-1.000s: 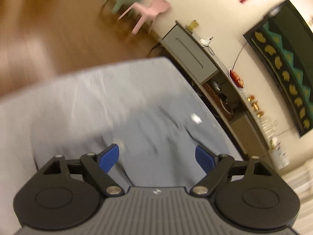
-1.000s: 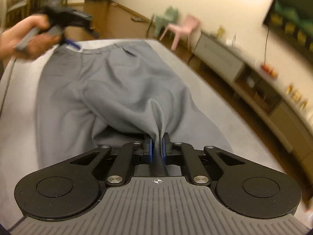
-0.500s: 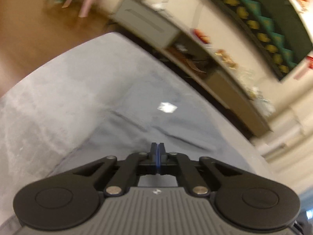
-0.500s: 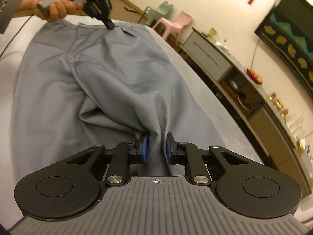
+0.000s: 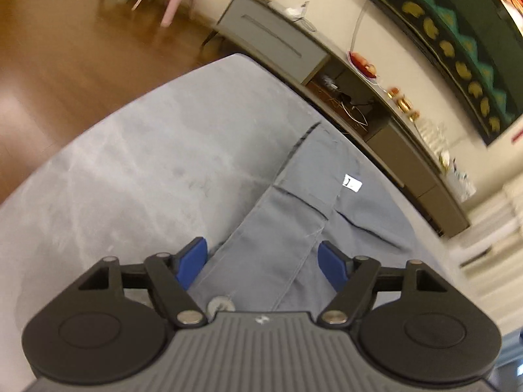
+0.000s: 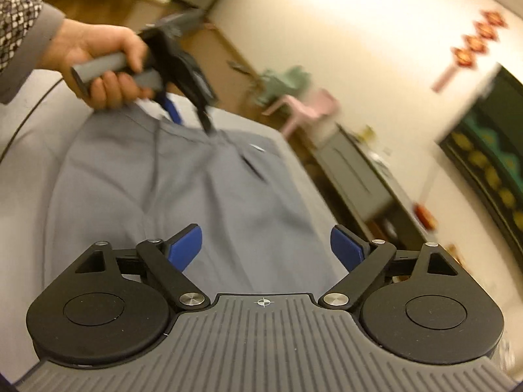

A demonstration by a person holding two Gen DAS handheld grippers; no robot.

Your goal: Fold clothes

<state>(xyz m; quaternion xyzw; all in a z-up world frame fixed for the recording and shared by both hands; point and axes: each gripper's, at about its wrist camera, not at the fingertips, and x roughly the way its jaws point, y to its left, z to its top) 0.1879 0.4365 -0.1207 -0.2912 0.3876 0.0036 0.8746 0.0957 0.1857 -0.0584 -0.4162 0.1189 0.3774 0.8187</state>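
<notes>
Step in hand: I judge this a release between folds. The grey trousers (image 6: 209, 196) lie spread on the pale grey padded surface (image 5: 130, 170), and neither of my grippers has cloth pinched.

Left gripper (image 5: 263, 258): my jaws have just been opening and now stand well apart. The waistband end of the trousers, with its metal button (image 5: 219, 303) and a small white tag (image 5: 352, 183), lies under and between my blue pads (image 5: 193, 259), but they do not press on it. In the right wrist view the person's hand (image 6: 101, 65) grips my handle over that same end, and my fingertips look close to the cloth; whether they touch it I cannot tell.

Right gripper (image 6: 266, 248): my jaws have just been opening too, and are spread wide. The leg part of the trousers lies below the gap, flat and loose, with nothing caught between the pads.

Where the trousers are: across the padded surface, waistband at the far end from my right gripper, legs running toward it.

Next move, as I judge it: pick a fresh hold, likely waistband with my left and leg end with my right, closing only once a pad sits on each side of an edge, then carry one end over the other.

Beyond the surface: a low cabinet (image 5: 278, 45) along the wall and a pink chair (image 6: 307, 107), well apart.
</notes>
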